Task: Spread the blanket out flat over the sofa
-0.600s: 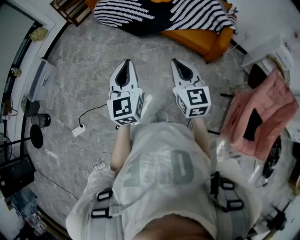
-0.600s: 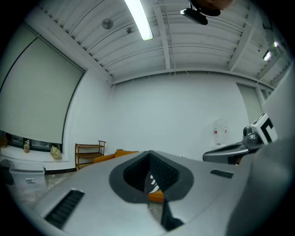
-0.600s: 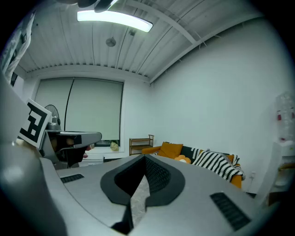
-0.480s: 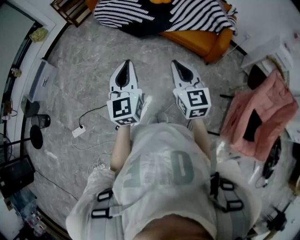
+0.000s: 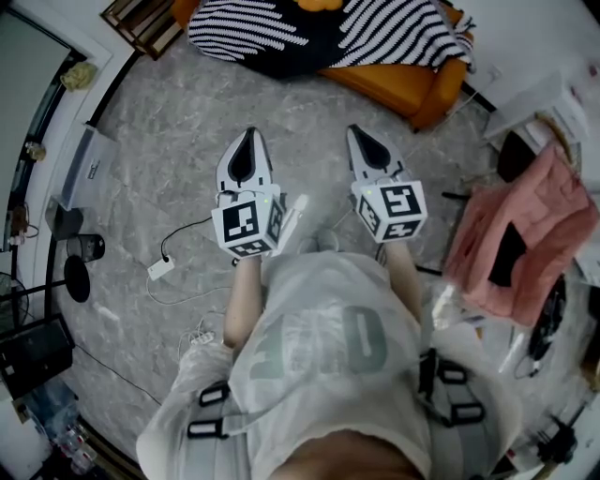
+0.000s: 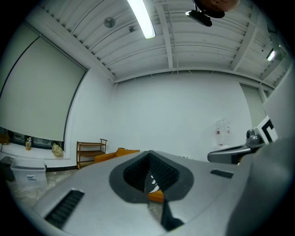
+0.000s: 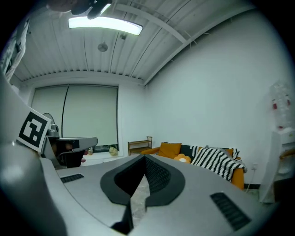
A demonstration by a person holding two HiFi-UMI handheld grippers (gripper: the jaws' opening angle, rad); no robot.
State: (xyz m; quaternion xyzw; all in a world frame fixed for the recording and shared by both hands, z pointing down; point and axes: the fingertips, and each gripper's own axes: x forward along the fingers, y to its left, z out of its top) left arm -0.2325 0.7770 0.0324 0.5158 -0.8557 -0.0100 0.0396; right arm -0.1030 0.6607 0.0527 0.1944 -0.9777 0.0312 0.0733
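Your left gripper (image 5: 246, 142) and right gripper (image 5: 362, 141) stay clenched and empty, barely shifted above the floor. The blanket (image 5: 281, 28) lies rumpled on the sofa (image 5: 403, 86), still unreached.

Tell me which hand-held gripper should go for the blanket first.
Probably left: the left hand-held gripper points straight at the blanket, while the right hand-held gripper aims beside it. Both are shut, empty and short of the sofa.

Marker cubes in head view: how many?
2. One cube is on the left gripper, left of centre. The other cube is on the right gripper, right of centre. None seems hidden.
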